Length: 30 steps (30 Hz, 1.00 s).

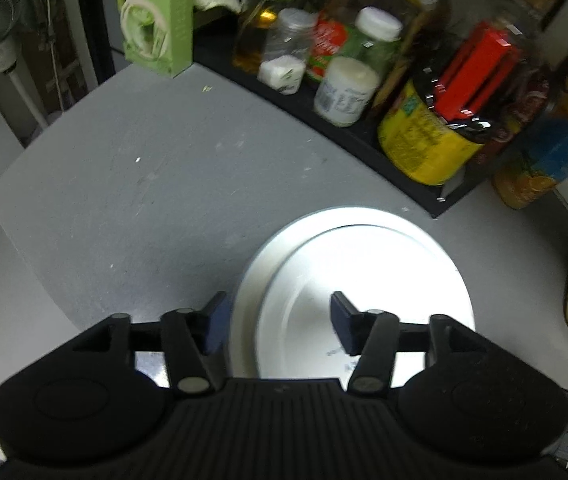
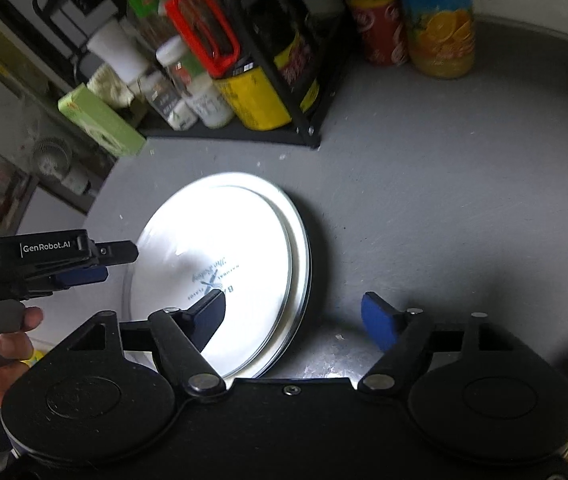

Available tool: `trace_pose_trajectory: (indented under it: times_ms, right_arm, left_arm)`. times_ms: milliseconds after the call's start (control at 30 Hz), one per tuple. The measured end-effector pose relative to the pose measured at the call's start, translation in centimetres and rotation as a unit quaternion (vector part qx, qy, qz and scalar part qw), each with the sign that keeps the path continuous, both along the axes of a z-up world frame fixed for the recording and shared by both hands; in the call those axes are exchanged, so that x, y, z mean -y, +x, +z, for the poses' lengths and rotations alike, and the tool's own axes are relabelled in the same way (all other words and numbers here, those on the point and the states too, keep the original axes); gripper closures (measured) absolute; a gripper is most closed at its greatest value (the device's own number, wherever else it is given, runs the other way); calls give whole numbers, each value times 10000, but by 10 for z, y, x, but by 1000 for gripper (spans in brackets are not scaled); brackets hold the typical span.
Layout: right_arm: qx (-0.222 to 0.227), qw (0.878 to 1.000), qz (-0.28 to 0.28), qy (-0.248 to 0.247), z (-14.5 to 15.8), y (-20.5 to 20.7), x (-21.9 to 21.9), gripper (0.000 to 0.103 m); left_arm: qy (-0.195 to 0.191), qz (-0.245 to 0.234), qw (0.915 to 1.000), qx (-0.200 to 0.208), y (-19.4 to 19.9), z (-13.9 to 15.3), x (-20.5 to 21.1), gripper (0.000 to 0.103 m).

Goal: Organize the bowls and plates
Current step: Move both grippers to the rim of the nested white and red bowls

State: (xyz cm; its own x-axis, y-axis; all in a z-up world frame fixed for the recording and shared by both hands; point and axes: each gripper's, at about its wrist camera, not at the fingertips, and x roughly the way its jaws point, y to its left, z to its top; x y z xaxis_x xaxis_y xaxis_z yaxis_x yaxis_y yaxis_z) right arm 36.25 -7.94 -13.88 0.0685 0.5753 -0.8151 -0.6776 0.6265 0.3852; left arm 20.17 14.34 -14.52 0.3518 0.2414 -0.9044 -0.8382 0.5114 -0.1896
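A stack of white plates (image 1: 363,272) lies on the grey table, the top plate shifted slightly off the one below. It also shows in the right wrist view (image 2: 220,256), with blue print in its middle. My left gripper (image 1: 280,320) is open and empty, its jaws straddling the near left rim of the stack. It appears from the side at the plates' left edge (image 2: 100,264). My right gripper (image 2: 295,316) is open and empty, spanning the stack's right rim, left finger over the plate, right finger over the table.
A black rack (image 1: 347,136) of bottles and jars, with a yellow can (image 1: 427,136), stands behind the plates. A green box (image 1: 156,16) is at the rack's left. Drink cans (image 2: 439,20) stand at the back right. A grey table (image 1: 132,184) carries it all.
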Motion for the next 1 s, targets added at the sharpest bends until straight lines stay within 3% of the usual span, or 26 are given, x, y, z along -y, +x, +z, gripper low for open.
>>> trace_pose_trajectory:
  times_ms: [100,133,300,367,1000]
  right_arm:
    - [138,9998,-93,89,11,-2,11,13]
    - [180,9997,-144,101,14,-2,14,8]
    - [377,9982,-434,180,30,-6,38,6]
    - [435,9973,-526,264,37,-8,48,0]
    - [688,9863,-1411,516,84,-23,136,0]
  left_arm:
    - [45,-121,9998,136,5,14,9,24]
    - [44,-175,9997,164,8,17,13,24]
    - [143,-542,9981,243,19,34,33,19]
    - [185,-627,9974,290,21,40,43,17]
    - [122,-1645,9852,471,55,77,119,16]
